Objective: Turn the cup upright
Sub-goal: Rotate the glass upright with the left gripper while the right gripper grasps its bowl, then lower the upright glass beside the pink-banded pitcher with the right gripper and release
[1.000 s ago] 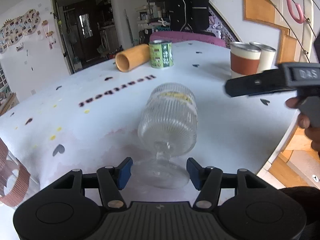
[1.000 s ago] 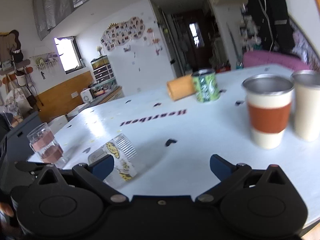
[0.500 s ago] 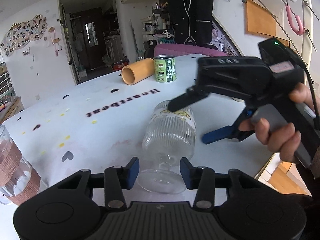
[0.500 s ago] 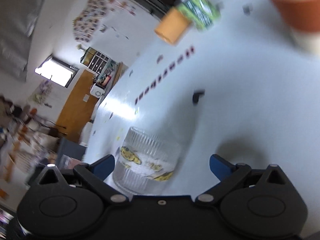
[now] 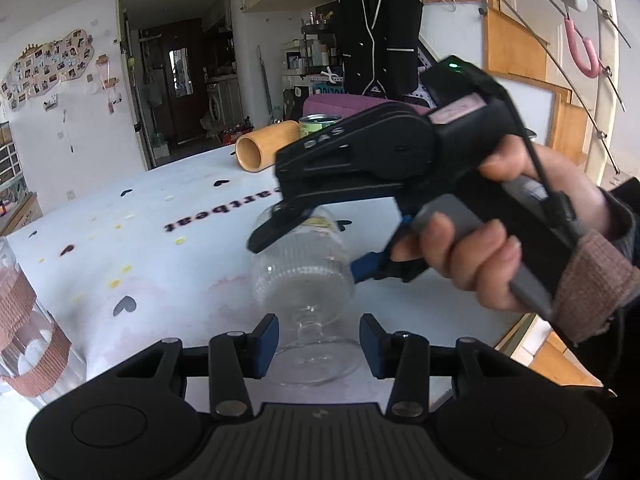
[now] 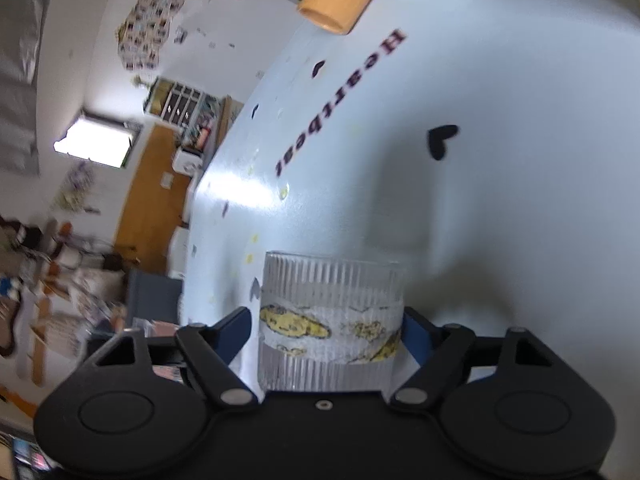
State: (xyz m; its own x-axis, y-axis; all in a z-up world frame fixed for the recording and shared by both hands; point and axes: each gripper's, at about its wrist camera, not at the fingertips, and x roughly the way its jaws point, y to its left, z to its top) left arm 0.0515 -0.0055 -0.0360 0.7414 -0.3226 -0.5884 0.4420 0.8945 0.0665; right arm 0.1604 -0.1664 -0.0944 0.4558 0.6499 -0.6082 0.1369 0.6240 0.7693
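A clear ribbed glass cup with a stem, a round foot and a band of yellow cartoon prints lies on its side on the white table. My left gripper is open, its blue pads either side of the cup's foot and stem. My right gripper comes from the right, rolled sideways, with its jaws closed in on the cup's bowl; the pads touch the glass on both sides. In the left wrist view the right gripper's fingers straddle the bowl from above.
A bamboo cup lies on its side at the far end beside a green can. A glass with a brown sleeve stands at the near left. The table's right edge is close by.
My right gripper swung in from the right, rolled sideways, and closed its jaws around the cup's bowl. My left gripper narrowed around the cup's foot. The cup still lies on its side.
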